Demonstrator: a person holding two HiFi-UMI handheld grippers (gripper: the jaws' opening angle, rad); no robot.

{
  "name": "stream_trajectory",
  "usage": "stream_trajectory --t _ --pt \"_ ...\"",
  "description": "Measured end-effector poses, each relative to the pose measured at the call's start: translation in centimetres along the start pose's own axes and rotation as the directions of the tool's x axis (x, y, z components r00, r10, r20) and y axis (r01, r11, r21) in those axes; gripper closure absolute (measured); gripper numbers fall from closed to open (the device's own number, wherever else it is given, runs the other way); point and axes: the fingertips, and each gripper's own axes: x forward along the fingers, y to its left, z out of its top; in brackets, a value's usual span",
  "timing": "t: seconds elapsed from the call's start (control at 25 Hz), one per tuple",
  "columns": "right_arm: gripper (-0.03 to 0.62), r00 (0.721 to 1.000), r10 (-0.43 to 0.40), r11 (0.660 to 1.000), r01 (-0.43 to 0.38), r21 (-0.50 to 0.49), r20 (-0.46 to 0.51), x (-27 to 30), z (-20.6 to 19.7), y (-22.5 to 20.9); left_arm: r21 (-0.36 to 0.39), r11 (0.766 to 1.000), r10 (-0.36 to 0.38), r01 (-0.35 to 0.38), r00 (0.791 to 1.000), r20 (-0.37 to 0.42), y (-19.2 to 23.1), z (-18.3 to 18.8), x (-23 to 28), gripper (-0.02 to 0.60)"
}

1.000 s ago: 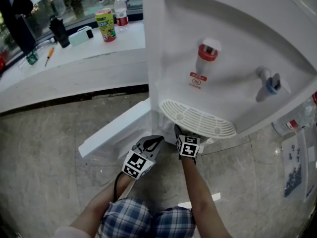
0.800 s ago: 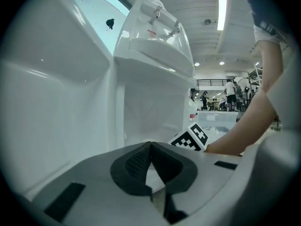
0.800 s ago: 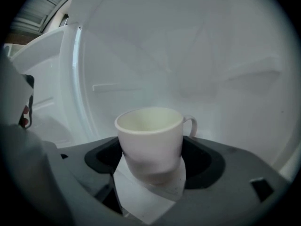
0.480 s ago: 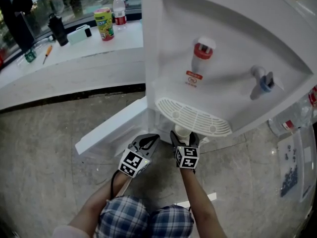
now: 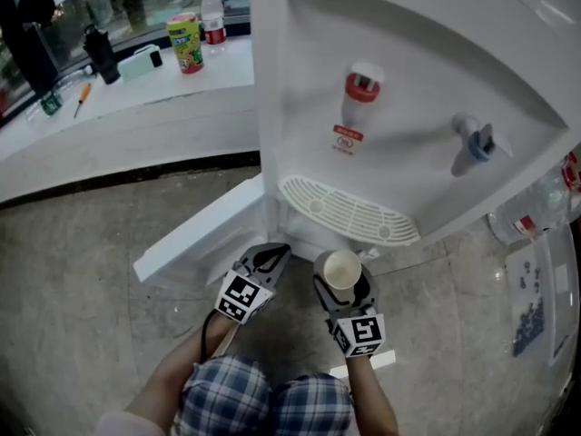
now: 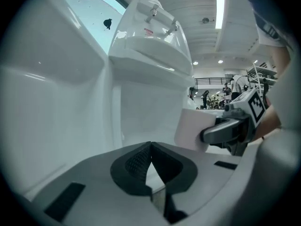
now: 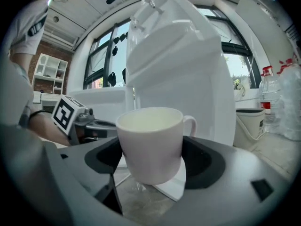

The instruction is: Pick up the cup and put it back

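Note:
A white cup (image 5: 342, 269) with a handle stands upright between the jaws of my right gripper (image 5: 343, 276), which is shut on its sides. In the right gripper view the cup (image 7: 150, 140) looks empty and hangs above the floor, its handle turned to the right. It is held just in front of the white water dispenser (image 5: 408, 107), below the drip tray (image 5: 345, 212). My left gripper (image 5: 275, 256) is shut on nothing, to the left of the cup. The left gripper view shows its jaws met at the tips (image 6: 150, 147), with the cup (image 6: 193, 128) at the right.
The dispenser's lower door (image 5: 200, 234) stands open to the left. A red tap (image 5: 361, 89) and a blue tap (image 5: 472, 148) sit above the tray. A counter with a can (image 5: 184, 44) and a bottle lies at the back left. A large water bottle (image 5: 536, 207) stands at the right.
My right gripper has drawn back from under the drip tray toward the person, bringing the cup out into view. The left gripper has barely moved.

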Motion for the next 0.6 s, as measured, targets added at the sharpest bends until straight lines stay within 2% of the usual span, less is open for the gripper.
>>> stream_trajectory --t 0.32,0.48,0.6 --pt "0.186 0.999 -0.001 1.000 0.001 -0.009 0.042 -7.1 5.0 0.2 0.007 1.000 0.001 -0.001 1.000 0.000 0.0 0.1 0.1 0.557" --pt "0.186 0.999 -0.006 1.000 0.007 -0.013 0.051 -7.6 5.4 0.1 0.007 1.000 0.007 -0.007 1.000 0.002 0.0 0.1 0.1 0.557" --pt "0.186 1.000 -0.020 1.000 0.020 -0.013 0.016 -7.1 4.5 -0.2 0.007 1.000 0.011 -0.011 1.000 0.001 0.0 0.1 0.1 0.557"
